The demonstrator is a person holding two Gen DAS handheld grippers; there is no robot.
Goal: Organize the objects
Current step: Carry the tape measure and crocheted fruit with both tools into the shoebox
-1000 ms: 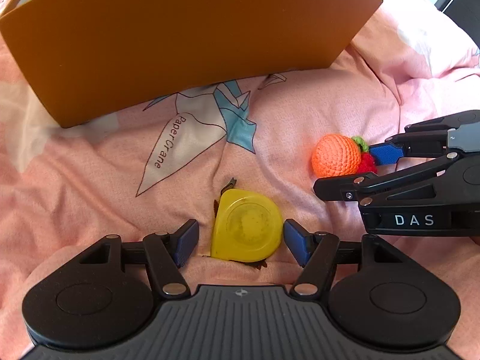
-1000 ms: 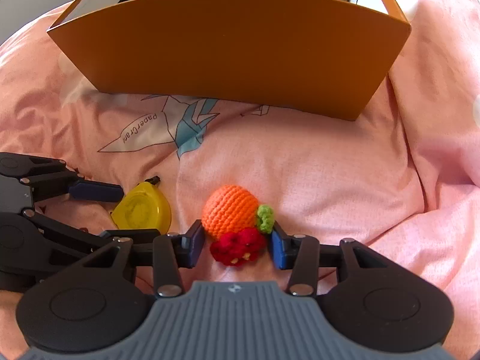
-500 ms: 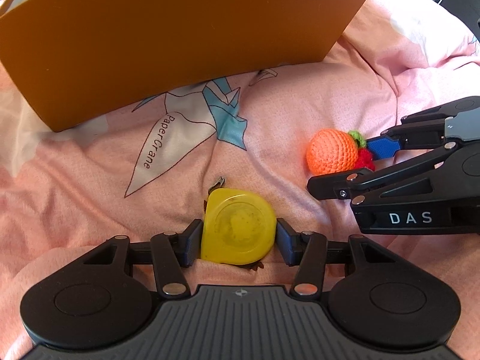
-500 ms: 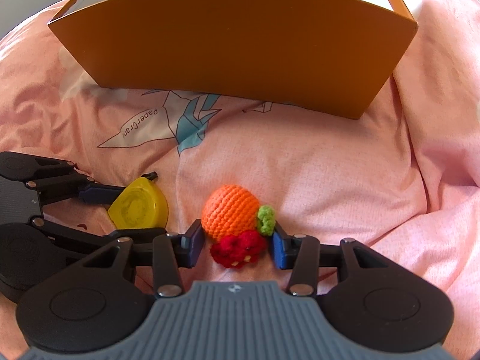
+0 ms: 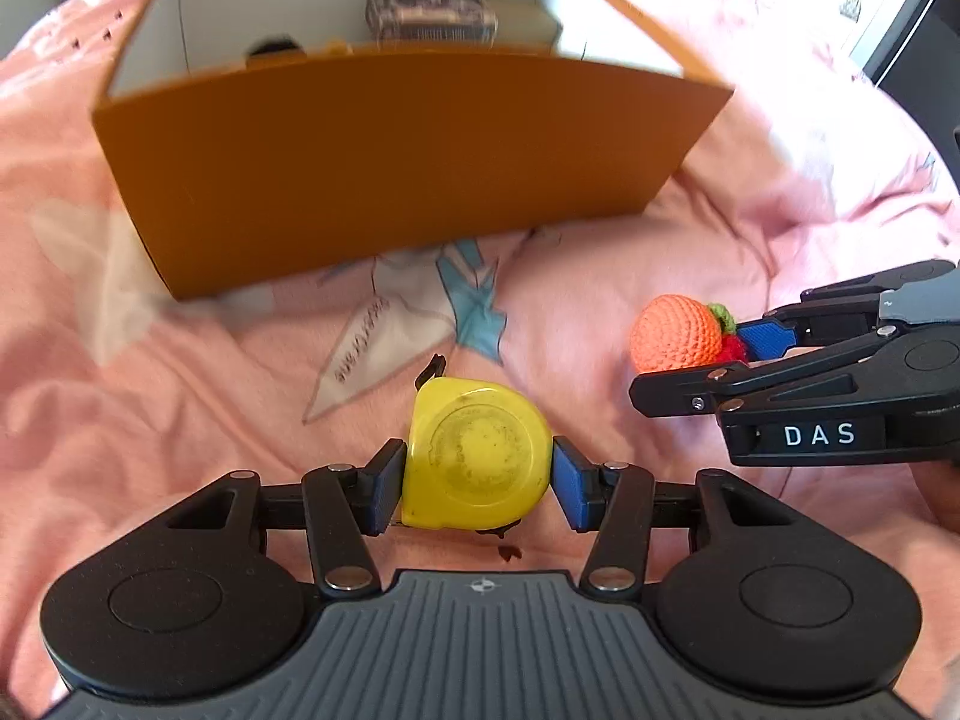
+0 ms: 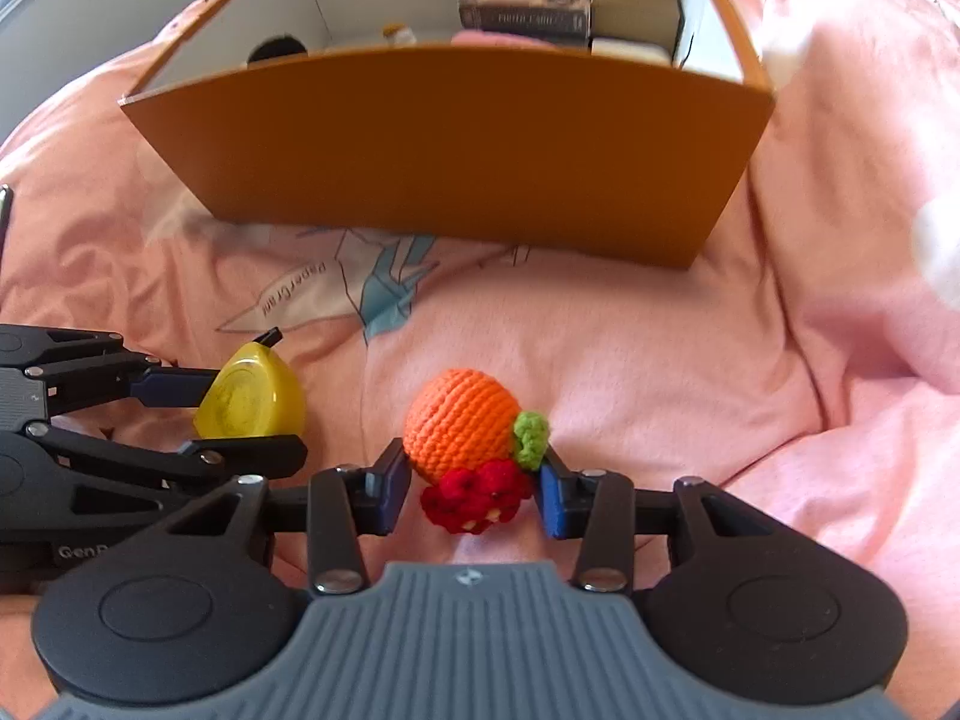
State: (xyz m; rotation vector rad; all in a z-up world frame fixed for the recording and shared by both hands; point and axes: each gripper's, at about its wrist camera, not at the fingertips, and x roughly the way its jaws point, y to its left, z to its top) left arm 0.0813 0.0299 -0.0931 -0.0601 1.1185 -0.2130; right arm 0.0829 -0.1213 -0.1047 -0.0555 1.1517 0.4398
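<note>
My left gripper [image 5: 477, 480] is shut on a yellow tape measure [image 5: 474, 456] and holds it above the pink bedspread. The tape measure also shows in the right wrist view [image 6: 249, 399]. My right gripper [image 6: 471, 495] is shut on a crocheted toy with an orange ball, a red part and a green leaf [image 6: 465, 432], also lifted. The toy shows in the left wrist view [image 5: 678, 333] to the right. An orange open box [image 5: 390, 168] stands ahead of both grippers; it shows in the right wrist view [image 6: 450, 150].
Inside the box lie a dark book [image 6: 525, 3], a tan block [image 6: 636, 9] and several small items. The pink bedspread [image 6: 660, 360] is soft and wrinkled, with a paper crane print [image 6: 360, 294] in front of the box.
The left gripper closed on the tape measure. Both grippers then rose with their objects, so the inside of the box has come into view.
</note>
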